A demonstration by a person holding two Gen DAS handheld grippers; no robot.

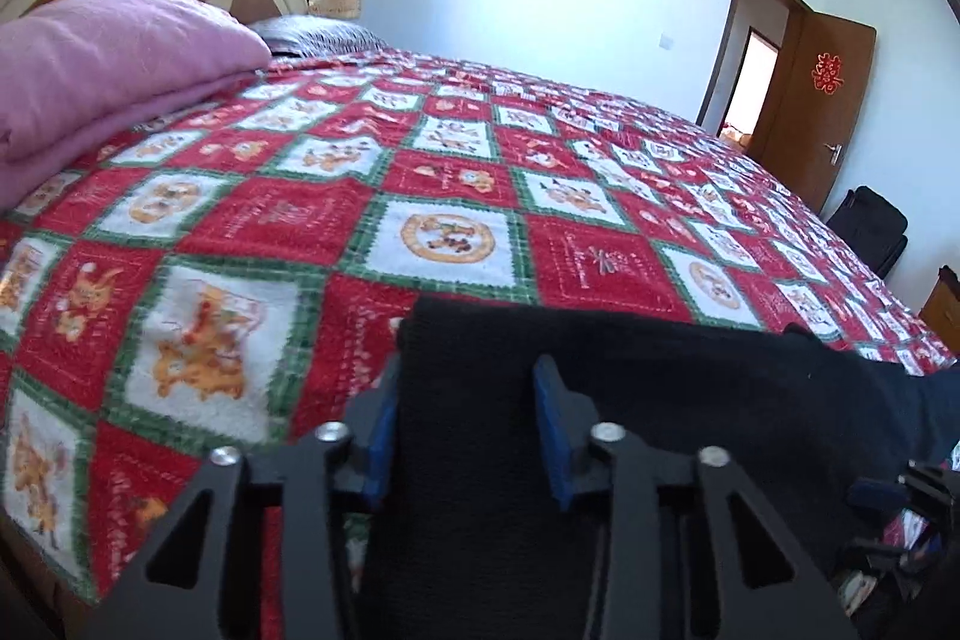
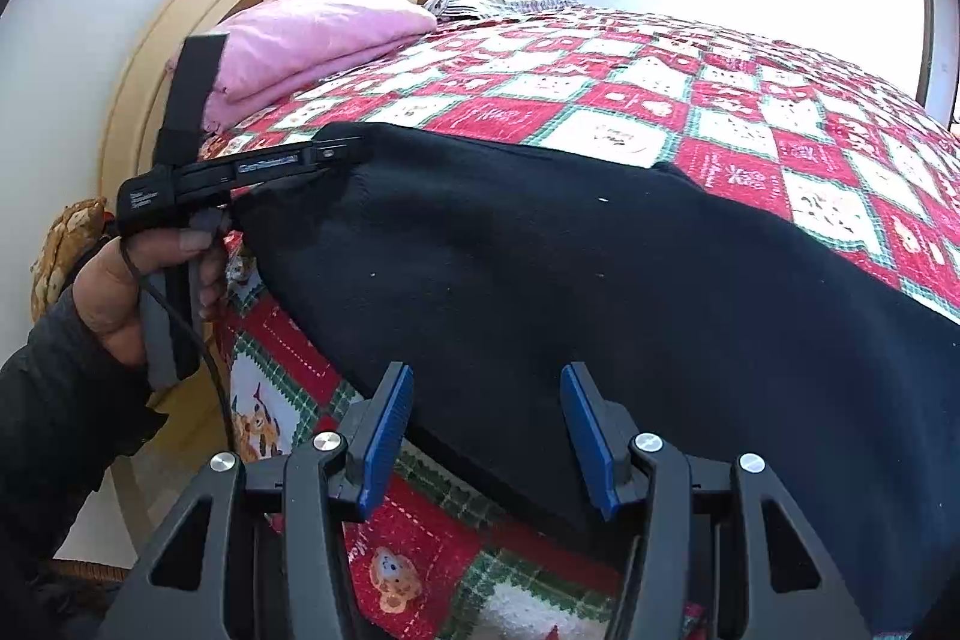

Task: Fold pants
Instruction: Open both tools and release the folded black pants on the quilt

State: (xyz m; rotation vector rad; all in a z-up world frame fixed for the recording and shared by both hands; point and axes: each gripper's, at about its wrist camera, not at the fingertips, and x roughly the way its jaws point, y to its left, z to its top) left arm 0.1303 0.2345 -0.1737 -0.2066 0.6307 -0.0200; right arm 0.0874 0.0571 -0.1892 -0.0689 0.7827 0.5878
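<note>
Black pants (image 2: 600,292) lie flat across the near edge of a bed with a red, white and green checked blanket (image 1: 444,184). In the left wrist view the pants (image 1: 630,400) run from between the fingers off to the right. My left gripper (image 1: 465,400) is open, its blue pads either side of the pants' end. It also shows in the right wrist view (image 2: 336,154), held by a hand at the pants' far left corner. My right gripper (image 2: 486,400) is open, its jaws apart over the pants' near edge.
A folded pink blanket (image 1: 108,70) lies by the cream headboard (image 2: 180,40). A grey patterned pillow (image 2: 498,1) sits beside it. A brown door (image 1: 822,100) stands open at the far right, with a dark bag (image 1: 870,226) on the floor.
</note>
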